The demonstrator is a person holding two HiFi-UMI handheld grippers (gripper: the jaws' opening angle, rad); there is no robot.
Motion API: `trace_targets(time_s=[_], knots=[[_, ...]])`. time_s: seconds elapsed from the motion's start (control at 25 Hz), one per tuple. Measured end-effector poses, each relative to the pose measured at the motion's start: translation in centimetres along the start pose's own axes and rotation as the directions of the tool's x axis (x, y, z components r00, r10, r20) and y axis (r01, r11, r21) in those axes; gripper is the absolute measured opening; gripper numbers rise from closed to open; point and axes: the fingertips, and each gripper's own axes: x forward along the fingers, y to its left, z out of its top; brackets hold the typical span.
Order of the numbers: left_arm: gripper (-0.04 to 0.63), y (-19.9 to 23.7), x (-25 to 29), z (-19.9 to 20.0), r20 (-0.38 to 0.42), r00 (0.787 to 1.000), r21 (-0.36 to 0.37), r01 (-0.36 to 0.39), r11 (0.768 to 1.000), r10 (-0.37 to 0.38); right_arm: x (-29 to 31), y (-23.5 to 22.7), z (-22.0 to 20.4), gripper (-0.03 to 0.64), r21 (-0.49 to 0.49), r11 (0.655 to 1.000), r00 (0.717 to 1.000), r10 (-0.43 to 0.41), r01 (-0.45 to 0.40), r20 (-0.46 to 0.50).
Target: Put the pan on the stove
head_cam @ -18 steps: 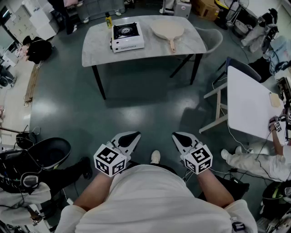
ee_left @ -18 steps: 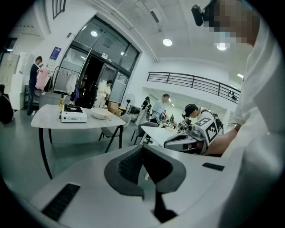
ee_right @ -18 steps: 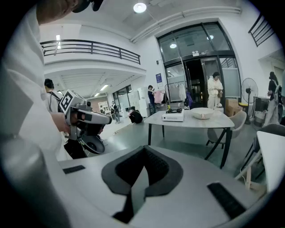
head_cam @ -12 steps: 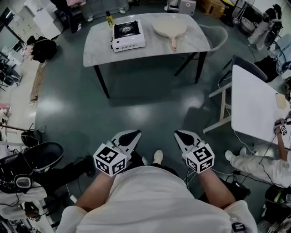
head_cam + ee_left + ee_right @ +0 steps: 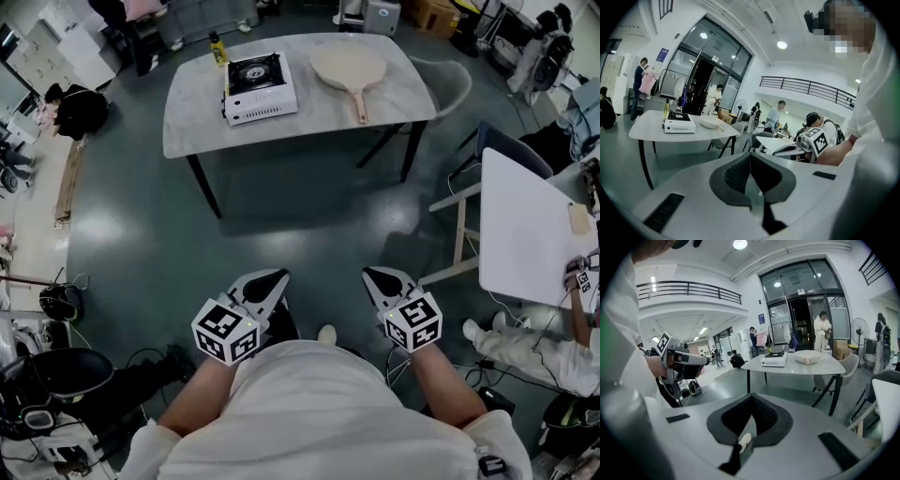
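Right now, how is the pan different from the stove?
The pan is round and beige with a handle; the stove is a white box with a black top. In the head view the pan lies to the right, the stove to the left. Both sit on the table, apart from each other.

The dark, glossy grey-green floor [image 5: 281, 234] reflects the ceiling lights. Ahead stands a pale marbled table [image 5: 197, 103] on black legs, with a grey chair [image 5: 450, 80] at its right end. A white table [image 5: 525, 234] sits to the right. Tall glass doors [image 5: 806, 310] fill the far wall. A railed balcony [image 5: 689, 289] runs above, and a round ceiling lamp [image 5: 740, 244] glows.
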Motion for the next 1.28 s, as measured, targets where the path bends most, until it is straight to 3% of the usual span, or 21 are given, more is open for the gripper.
trace_targets(time_s=[0.24, 0.64, 0.96, 1.28], knots=[[0.018, 8.1, 1.2, 3.9, 0.013, 0.999, 0.007, 0.040, 0.999, -0.040, 6.5, -2.6, 5.3, 0.010, 0.006, 0.999, 0.999, -0.052, 0.052, 0.002], [0.018, 19.7, 0.0, 7.6, 0.004, 0.997, 0.041, 0.071, 0.997, -0.072, 16.1, -3.7, 12.8, 0.094, 0.048, 0.993, 0.994, -0.111, 0.111, 0.002], [0.018, 24.7, 2.1, 9.4, 0.016, 0.997, -0.008, 0.073, 0.997, -0.073, 19.5, -7.1, 15.1, 0.114, 0.060, 0.987, 0.988, -0.149, 0.151, -0.034], [0.018, 29.1, 7.2, 12.6, -0.011, 1.000, -0.002, 0.014, 1.000, -0.014, 24.3, -15.3, 17.8, 0.141, 0.075, 0.986, 0.989, -0.146, 0.148, -0.030]])
